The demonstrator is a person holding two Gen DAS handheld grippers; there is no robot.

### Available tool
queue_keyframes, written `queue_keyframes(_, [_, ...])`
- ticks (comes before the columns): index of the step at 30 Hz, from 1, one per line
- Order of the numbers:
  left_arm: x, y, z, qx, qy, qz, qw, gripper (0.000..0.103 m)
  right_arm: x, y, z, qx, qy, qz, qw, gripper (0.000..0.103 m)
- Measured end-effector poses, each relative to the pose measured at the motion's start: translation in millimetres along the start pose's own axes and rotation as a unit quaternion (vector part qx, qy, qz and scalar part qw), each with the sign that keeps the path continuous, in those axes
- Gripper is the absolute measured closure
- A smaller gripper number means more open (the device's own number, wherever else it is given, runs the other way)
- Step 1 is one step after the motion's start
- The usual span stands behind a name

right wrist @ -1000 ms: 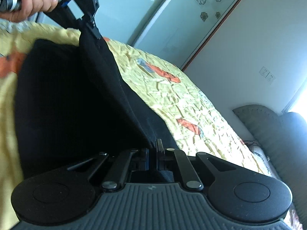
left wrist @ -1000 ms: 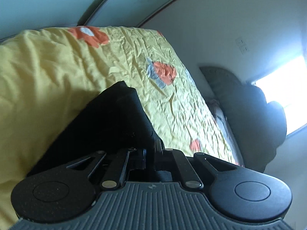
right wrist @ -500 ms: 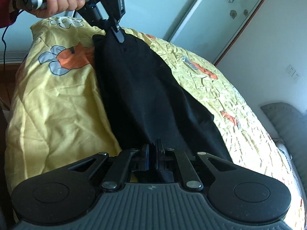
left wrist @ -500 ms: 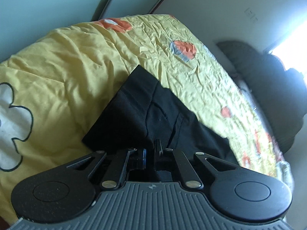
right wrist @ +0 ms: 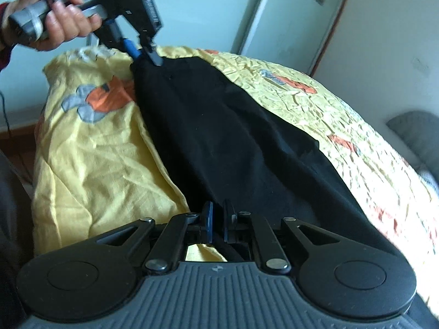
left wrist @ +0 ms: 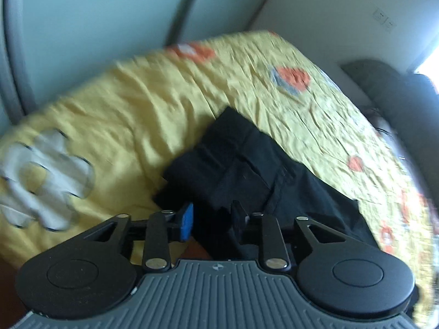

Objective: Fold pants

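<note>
Left claw [left wrist: 212,220] is opening, jaws parted with black pants [left wrist: 247,164] fabric between them, blue pad clear of the cloth on one side. Right claw [right wrist: 217,220] is nearly shut, pinching the near edge of the same pants. The pants lie stretched long across a bed with a yellow flowered bedspread [left wrist: 123,115].

Left wrist view only: waistband end with seams and a pocket edge, a white flower print [left wrist: 41,175] on the spread, dark headboard [left wrist: 397,96] far right, wall socket [left wrist: 384,19]. Picture is motion-blurred.

Right wrist view only: the whole length of the pants [right wrist: 225,137] from one claw to the other, the left claw [right wrist: 148,53] seen from outside at the far corner of the garment, and a person's hand [right wrist: 57,13] gripping its handle. A glass sliding door [right wrist: 205,8] with flower decals stands behind the bed. An orange and grey flower print [right wrist: 96,101] sits beside the pants.
</note>
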State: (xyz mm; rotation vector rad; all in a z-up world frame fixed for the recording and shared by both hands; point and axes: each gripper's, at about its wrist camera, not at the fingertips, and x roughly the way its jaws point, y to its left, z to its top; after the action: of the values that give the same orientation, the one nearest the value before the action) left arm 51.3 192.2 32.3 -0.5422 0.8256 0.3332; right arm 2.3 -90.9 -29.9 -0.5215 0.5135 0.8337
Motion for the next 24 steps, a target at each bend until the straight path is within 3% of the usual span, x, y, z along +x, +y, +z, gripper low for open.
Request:
queue_keyframes(3, [-27.7, -17.7, -4.9, 0.034, -0.053, 0.017, 0.9979, 0.063, -24.9, -17.1, -9.1, 0.061, -0.027, 0.055, 0.996, 0.093])
queue_keyframes(6, [-36.8, -51.6, -12.3, 0.102, -0.054, -0.015, 0.9932, 0.055, -58.5, -53.5, -31.4, 0.167, -0.068, 0.057, 0.982, 0.091])
queue_keyframes(8, [-30.6, -85.0, -23.7, 0.166, -0.033, -0.064, 0.9835, 0.051, -78.3, -84.8, -54.2, 0.25, -0.087, 0.022, 0.964, 0.072])
queue_keyframes(9, [-25.9, -100.8, -31.7, 0.196, -0.02, -0.082, 0.9771, 0.05, -87.0, -100.5, -67.1, 0.293, -0.094, -0.004, 0.951, 0.046])
queue_keyframes(10, [-20.3, -117.9, -41.5, 0.228, -0.003, -0.101, 0.9685, 0.05, -97.3, -118.0, -82.4, 0.344, -0.099, -0.038, 0.933, 0.022])
queue_keyframes(12, [-9.0, -152.7, -64.1, 0.289, 0.026, -0.142, 0.9465, 0.05, -117.5, -148.6, -113.9, 0.441, -0.114, -0.1, 0.885, 0.02])
queue_keyframes(13, [-4.1, -169.7, -76.6, 0.317, 0.038, -0.158, 0.9344, 0.05, -125.5, -161.0, -128.2, 0.475, -0.126, -0.111, 0.864, 0.02])
queue_keyframes(16, [1.8, -211.9, -115.9, 0.397, 0.053, -0.205, 0.893, 0.048, -141.8, -198.9, -173.5, 0.588, -0.152, -0.127, 0.784, 0.017])
queue_keyframes(18, [3.3, -232.3, -142.7, 0.45, 0.049, -0.228, 0.8619, 0.045, -141.9, -222.6, -199.2, 0.654, -0.143, -0.124, 0.733, 0.014])
queue_keyframes(20, [6.0, -247.1, -162.6, 0.488, 0.042, -0.233, 0.8403, 0.044, -136.8, -241.8, -222.0, 0.712, -0.129, -0.111, 0.681, 0.013])
queue_keyframes(22, [13.9, -254.1, -178.4, 0.508, 0.044, -0.237, 0.827, 0.044, -130.4, -254.5, -238.3, 0.744, -0.141, -0.077, 0.649, 0.013])
queue_keyframes(24, [23.1, -258.9, -186.4, 0.513, 0.057, -0.243, 0.8217, 0.044, -128.9, -262.8, -240.3, 0.754, -0.146, -0.064, 0.637, 0.013])
